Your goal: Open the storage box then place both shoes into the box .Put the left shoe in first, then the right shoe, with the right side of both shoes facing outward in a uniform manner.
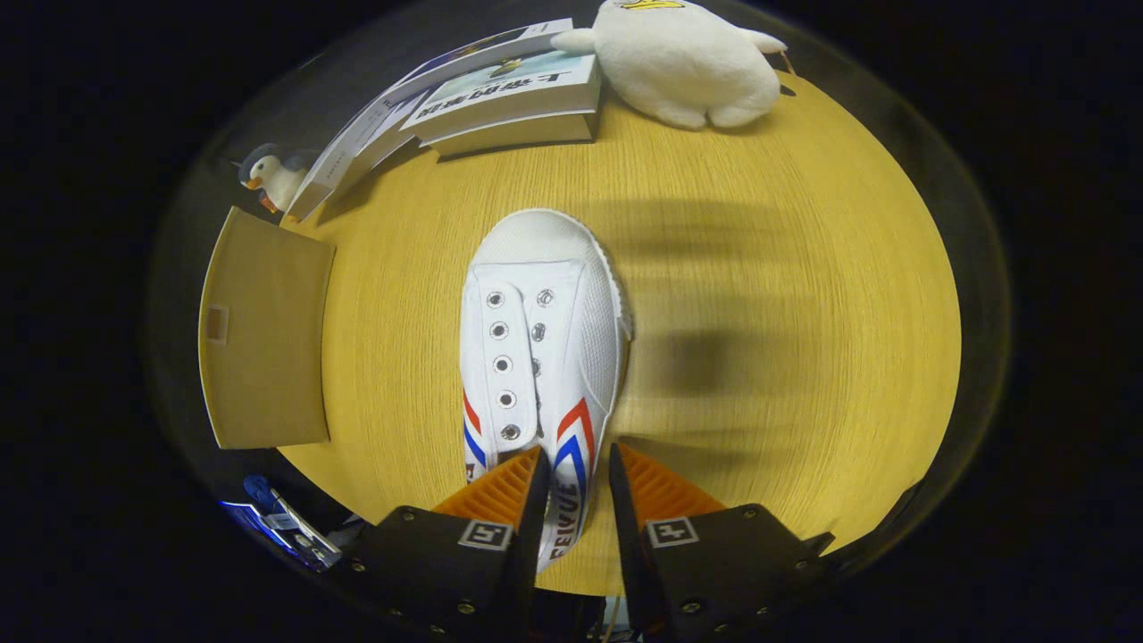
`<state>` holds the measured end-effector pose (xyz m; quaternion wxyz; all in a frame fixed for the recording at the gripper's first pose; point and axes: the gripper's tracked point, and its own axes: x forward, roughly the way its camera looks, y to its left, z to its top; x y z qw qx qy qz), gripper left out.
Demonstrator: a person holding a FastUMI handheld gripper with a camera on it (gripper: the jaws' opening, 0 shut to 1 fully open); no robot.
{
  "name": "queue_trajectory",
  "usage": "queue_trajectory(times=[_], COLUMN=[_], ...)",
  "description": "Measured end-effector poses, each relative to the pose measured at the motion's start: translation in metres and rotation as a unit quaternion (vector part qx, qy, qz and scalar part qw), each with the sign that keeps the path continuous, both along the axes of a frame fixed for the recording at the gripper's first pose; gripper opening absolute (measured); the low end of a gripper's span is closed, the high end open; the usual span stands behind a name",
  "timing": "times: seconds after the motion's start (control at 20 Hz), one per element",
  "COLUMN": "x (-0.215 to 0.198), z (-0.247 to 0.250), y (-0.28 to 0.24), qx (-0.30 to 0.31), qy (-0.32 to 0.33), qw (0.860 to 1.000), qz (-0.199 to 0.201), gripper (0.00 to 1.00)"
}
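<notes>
A round wooden surface (759,295) with a yellowish, fine-grained top carries everything here, and beyond its rim the room falls away into darkness. A white canvas shoe (536,357) with metal eyelets and red and blue chevron stripes on its side lies in the middle of the surface, toe pointing away from the gripper (577,478). The jaws stand narrow and grip the shoe's side wall by the heel, one finger inside the opening and the other outside it, both pressing on the canvas. To the left of the shoe, at the rim of the surface, sits a tan cardboard storage box (263,330) with its flat lid closed. Beyond the shoe lie two stacked books (500,94), with a white plush toy (683,62) just beside them. A small penguin figure (272,177) stands near the box's far corner. Soft shadows fall across the wood to the right of the shoe.
</notes>
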<state>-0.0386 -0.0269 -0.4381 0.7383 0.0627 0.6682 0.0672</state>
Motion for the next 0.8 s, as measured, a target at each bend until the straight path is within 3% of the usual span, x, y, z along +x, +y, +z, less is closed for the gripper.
queue_trajectory(times=[0.05, 0.1, 0.2, 0.4, 0.8], x=[0.002, 0.003, 0.0, -0.003, -0.013], z=[-0.005, -0.005, -0.002, 0.005, 0.048], y=[-0.003, -0.003, -0.002, 0.006, 0.017], qx=[-0.008, -0.009, 0.005, 0.033, 0.052], qy=[-0.003, -0.002, 0.01, 0.021, 0.01], qw=[1.0, 1.0, 1.0, 0.998, 0.998], qz=[-0.002, -0.013, -0.029, -0.054, -0.047], gripper=[0.29, 0.1, 0.02, 0.0, 0.0])
